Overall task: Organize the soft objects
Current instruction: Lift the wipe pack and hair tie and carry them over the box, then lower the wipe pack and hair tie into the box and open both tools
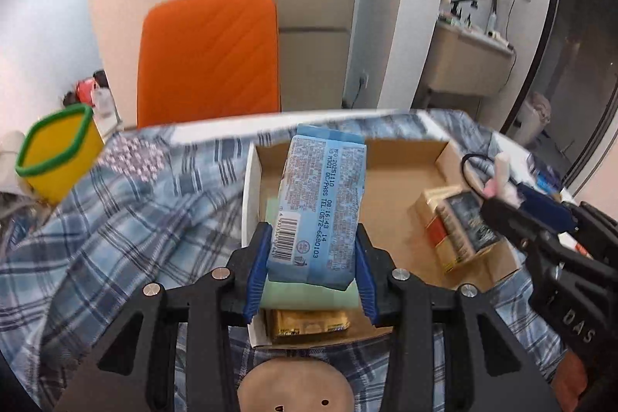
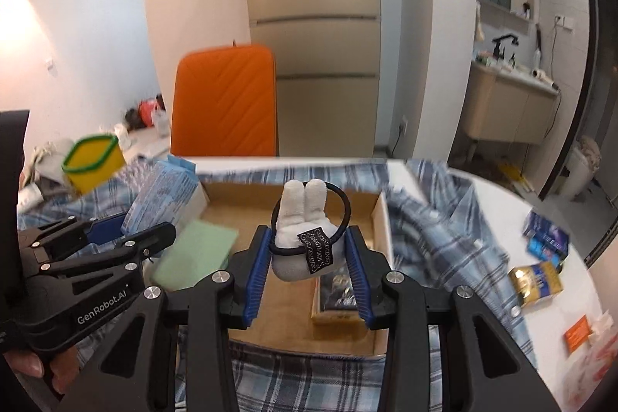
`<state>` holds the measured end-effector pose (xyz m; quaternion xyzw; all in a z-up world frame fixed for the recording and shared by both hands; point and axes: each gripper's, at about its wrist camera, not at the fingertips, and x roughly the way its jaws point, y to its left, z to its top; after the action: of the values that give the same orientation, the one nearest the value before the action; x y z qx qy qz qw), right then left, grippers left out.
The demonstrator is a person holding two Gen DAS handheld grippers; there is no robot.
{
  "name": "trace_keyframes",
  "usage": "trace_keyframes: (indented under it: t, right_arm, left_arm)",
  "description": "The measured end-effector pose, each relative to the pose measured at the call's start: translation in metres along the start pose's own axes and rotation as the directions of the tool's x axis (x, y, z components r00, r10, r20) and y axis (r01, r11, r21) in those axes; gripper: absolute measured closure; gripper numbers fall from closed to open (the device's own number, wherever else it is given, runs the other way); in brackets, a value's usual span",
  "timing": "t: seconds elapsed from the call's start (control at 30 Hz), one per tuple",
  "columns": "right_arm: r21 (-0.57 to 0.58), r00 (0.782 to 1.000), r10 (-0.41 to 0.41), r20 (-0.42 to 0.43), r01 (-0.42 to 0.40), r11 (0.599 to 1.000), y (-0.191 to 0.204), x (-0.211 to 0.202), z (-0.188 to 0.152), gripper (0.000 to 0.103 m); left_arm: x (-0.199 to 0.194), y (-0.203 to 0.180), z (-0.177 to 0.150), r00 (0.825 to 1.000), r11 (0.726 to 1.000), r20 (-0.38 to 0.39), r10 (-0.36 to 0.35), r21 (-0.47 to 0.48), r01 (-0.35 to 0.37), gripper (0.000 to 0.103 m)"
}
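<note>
Left wrist view, left to right. Yellow bin with green rim [image 1: 58, 151] at mid left, blurred, on the blue plaid cloth [image 1: 127, 211]. Centre: left gripper [image 1: 311, 269] clenched on a light blue tissue pack [image 1: 320, 207], pads pressing both long sides, pack held over the left part of the open cardboard box [image 1: 405, 176]. Under the pack, inside the box: a pale green flat pack [image 1: 309, 292] and a gold-wrapped pack [image 1: 307, 323]. Right of centre in the box: a tan and dark printed pack [image 1: 455, 226].

Right wrist view, left to right. The left gripper enters from the lower left edge, a person's fingertips [image 2: 29, 365] on its handle. Centre: right gripper [image 2: 311, 257] holds a white plush rabbit hair tie [image 2: 301, 242], black elastic loop and black tag, above the box floor. Its blue pads flank the plush closely; I judge it grasped, though the contact line is hard to see. Far right, on the white tabletop [image 2: 502, 203]: several small packs [image 2: 540, 277], still outside the box.

Step in hand, my judgement: both soft items are being brought down into the box. Next move calls for lowering each onto a free spot, then releasing.

Hidden or unclear: the near box wall behind the grippers, and print on the packs beyond the date code.
</note>
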<state>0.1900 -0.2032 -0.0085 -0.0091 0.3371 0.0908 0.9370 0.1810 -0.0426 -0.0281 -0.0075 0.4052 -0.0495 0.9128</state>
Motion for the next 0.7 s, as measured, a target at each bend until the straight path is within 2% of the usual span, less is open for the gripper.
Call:
trace_keyframes:
  t: [0.1,0.17,0.47,0.53,0.6,0.63,0.7]
  right_arm:
    - [0.032,0.993,0.075,-0.096,-0.072,0.997,-0.001,0.021,-0.011,0.063]
    - [0.042,0.987,0.092,-0.135,-0.087,0.995,-0.001,0.032,-0.017,0.063]
    - [0.004,0.979,0.079,-0.186,-0.079,0.997,0.006,0.049,-0.029,0.063]
    - [0.002,0.98,0.077,-0.185,-0.078,0.997,0.005,0.049,-0.028,0.063]
    - [-0.004,0.98,0.083,-0.183,-0.085,0.996,0.006,0.048,-0.027,0.059]
    - [-0.008,0.979,0.091,-0.18,-0.094,0.996,0.006,0.046,-0.027,0.052]
    - [-0.015,0.983,0.084,-0.164,-0.088,0.996,0.005,0.043,-0.027,0.049]
  left_arm:
    - [0.012,0.001,-0.005,0.998,1.0,-0.055,0.01,-0.003,-0.01,0.064]
    - [0.017,0.0,-0.01,0.997,1.0,-0.082,0.002,-0.004,-0.002,0.064]
    - [0.021,0.001,-0.011,0.995,1.0,-0.097,-0.007,-0.001,0.007,0.064]
    - [0.021,0.001,-0.01,0.995,1.0,-0.096,-0.013,0.004,0.014,0.059]
    - [0.018,0.001,-0.009,0.997,0.999,-0.073,-0.03,0.013,0.032,0.036]
    - [0.015,0.0,-0.009,0.999,1.0,-0.046,-0.014,0.022,0.015,0.035]
    - [0.01,0.001,-0.007,1.0,1.0,-0.023,-0.011,0.026,0.012,0.032]
